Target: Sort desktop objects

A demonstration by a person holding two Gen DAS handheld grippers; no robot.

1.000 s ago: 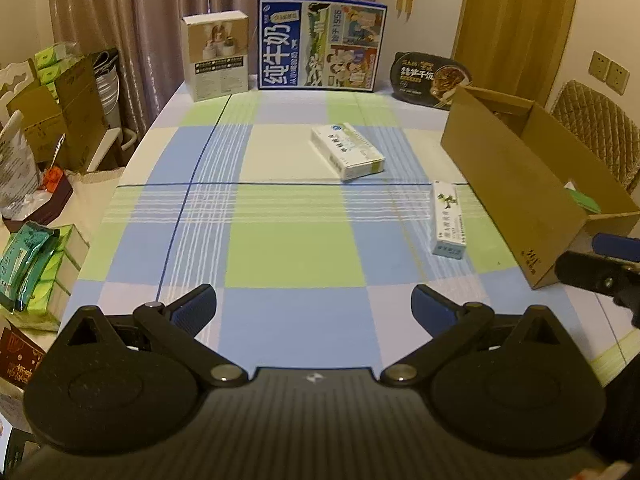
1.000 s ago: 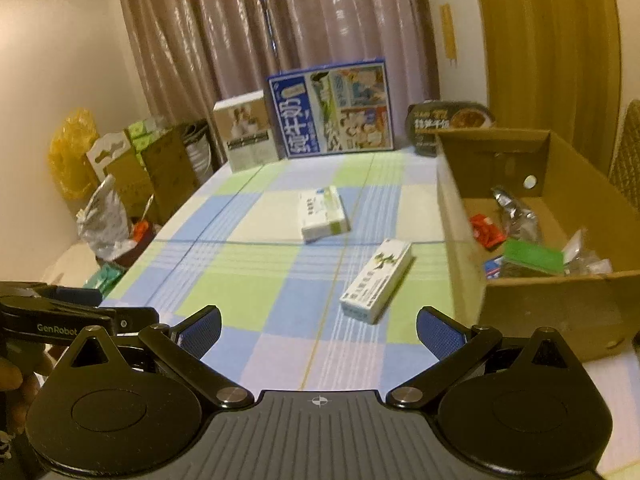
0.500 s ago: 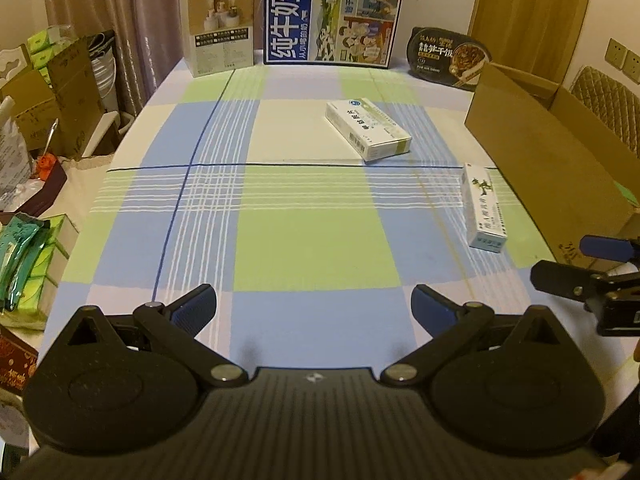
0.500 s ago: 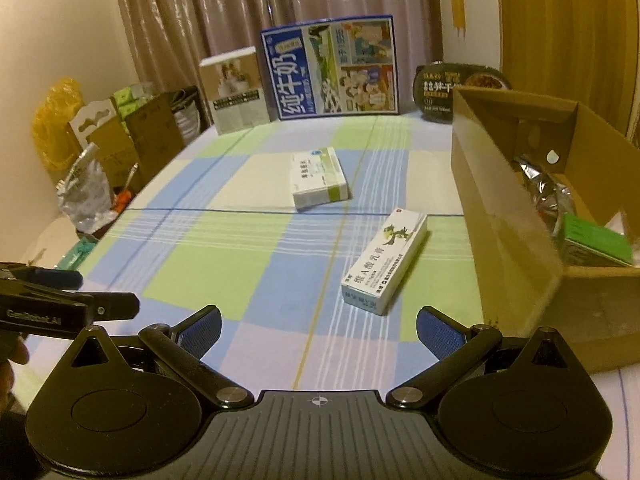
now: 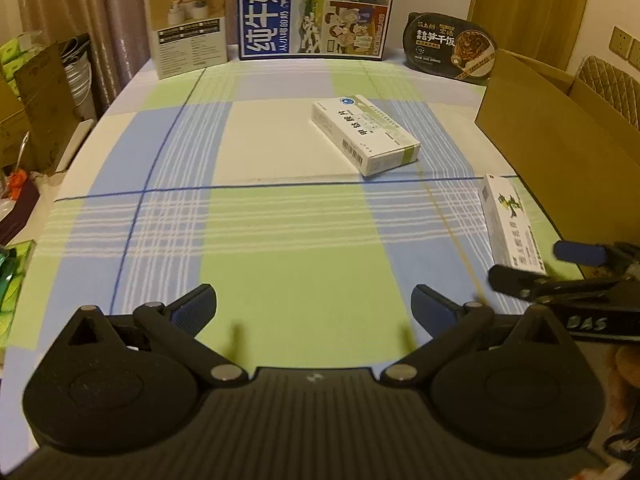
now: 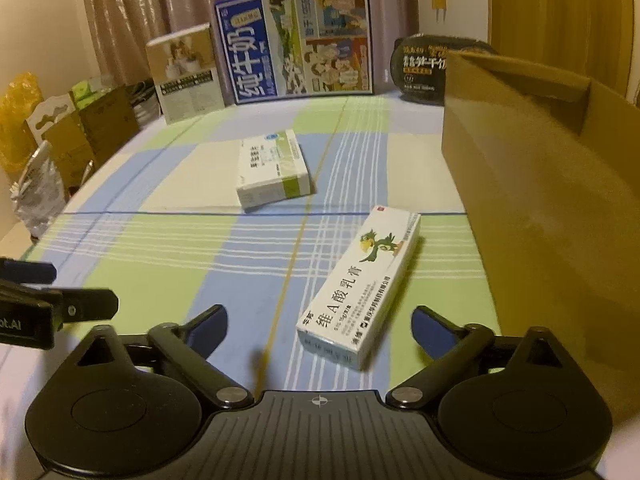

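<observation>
A long white ointment box with a green parrot (image 6: 360, 284) lies on the checked tablecloth, its near end between the open fingers of my right gripper (image 6: 318, 322). It also shows in the left wrist view (image 5: 510, 226), with the right gripper (image 5: 552, 264) at its near end. A white and green medicine box (image 6: 274, 170) lies farther back, seen also in the left wrist view (image 5: 366, 134). My left gripper (image 5: 314, 306) is open and empty above the near middle of the table. An open cardboard box (image 6: 536, 184) stands to the right.
At the table's back stand a beige carton (image 5: 186, 24), a blue milk carton (image 5: 316, 8) and a black oval meal tray (image 5: 452, 50). Cardboard boxes and bags (image 5: 36, 104) crowd the floor at the left. The left gripper shows at the left edge of the right wrist view (image 6: 56, 304).
Both grippers have moved forward and lower over the table. The right gripper has come up to the parrot box, whose near end now lies between its open fingers.
</observation>
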